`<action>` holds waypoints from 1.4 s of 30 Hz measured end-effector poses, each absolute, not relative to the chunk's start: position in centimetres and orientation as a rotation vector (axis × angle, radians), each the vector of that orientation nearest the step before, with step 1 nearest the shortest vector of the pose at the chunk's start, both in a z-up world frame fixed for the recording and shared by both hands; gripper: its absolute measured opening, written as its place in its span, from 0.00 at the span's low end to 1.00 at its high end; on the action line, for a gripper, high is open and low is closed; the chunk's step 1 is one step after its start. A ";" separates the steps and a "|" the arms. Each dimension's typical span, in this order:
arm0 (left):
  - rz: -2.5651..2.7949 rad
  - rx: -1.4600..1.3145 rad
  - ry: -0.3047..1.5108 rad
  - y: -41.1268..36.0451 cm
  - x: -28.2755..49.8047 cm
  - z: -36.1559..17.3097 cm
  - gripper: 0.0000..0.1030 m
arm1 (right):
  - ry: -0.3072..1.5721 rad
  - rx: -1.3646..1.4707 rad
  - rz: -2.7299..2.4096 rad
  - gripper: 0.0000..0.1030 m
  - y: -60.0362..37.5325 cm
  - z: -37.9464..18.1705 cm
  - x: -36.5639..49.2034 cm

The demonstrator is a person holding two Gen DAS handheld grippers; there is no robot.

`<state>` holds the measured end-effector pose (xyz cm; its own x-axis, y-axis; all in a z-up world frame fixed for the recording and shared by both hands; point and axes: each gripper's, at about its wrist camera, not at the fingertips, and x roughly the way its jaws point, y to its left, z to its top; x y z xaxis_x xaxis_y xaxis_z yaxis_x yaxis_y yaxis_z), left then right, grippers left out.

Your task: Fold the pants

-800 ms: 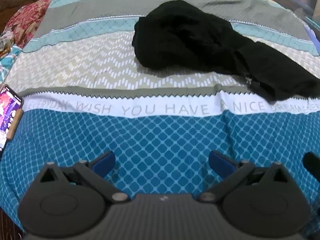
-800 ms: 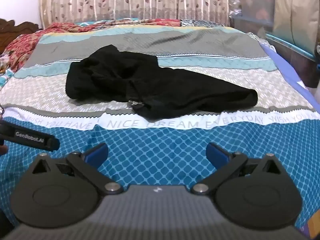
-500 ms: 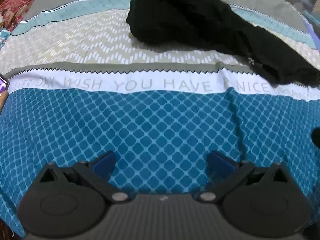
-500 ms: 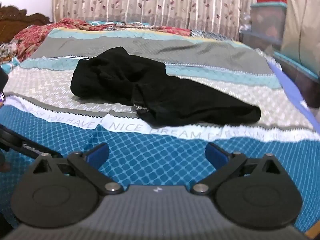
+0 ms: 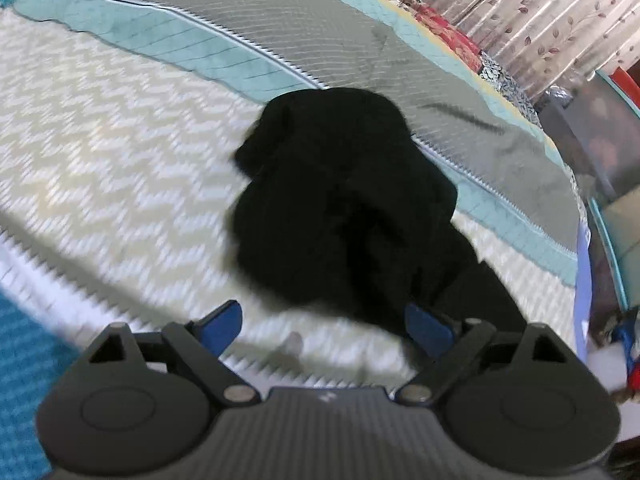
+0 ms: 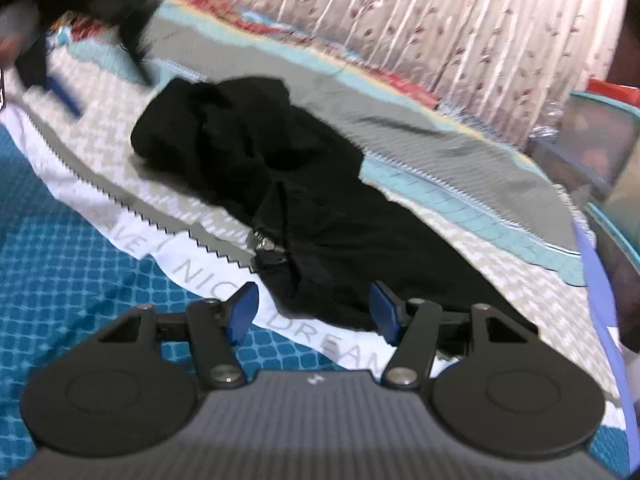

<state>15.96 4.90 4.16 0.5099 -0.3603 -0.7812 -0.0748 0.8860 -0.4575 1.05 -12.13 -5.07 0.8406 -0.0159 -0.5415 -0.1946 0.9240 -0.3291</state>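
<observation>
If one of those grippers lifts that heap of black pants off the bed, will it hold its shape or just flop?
The crumpled black fabric pants would probably flop and sag: they lie in soft, uneven folds on the patterned bedspread. They look fairly light. A small metal zipper shows at one edge and might dangle or catch.

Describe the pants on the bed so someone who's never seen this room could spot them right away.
Start at the bed with the striped, patterned bedspread in front of the leaf-print curtain. The pants lie crumpled across its pale zigzag band. They are the only plain black thing on the colourful cover, with a small metal zipper near their front edge.
</observation>
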 end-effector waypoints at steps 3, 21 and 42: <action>-0.185 -0.508 1.069 3.7 18.9 3.2 0.91 | 0.616 -0.386 0.117 0.61 -12.3 -6.1 2.4; -0.290 -0.676 1.125 8.5 11.1 -0.3 0.07 | 0.380 -0.008 -0.132 0.02 -25.5 6.4 4.6; -0.195 -0.849 1.159 12.2 7.5 -4.4 0.83 | 0.682 0.665 -0.285 0.58 -35.6 -2.7 5.7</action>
<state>7.50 12.19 -4.39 0.4219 -0.5453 -0.7243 -0.2784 0.6824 -0.6759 5.74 -35.56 -2.69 0.7485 -0.0318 -0.6624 0.4493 0.7590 0.4713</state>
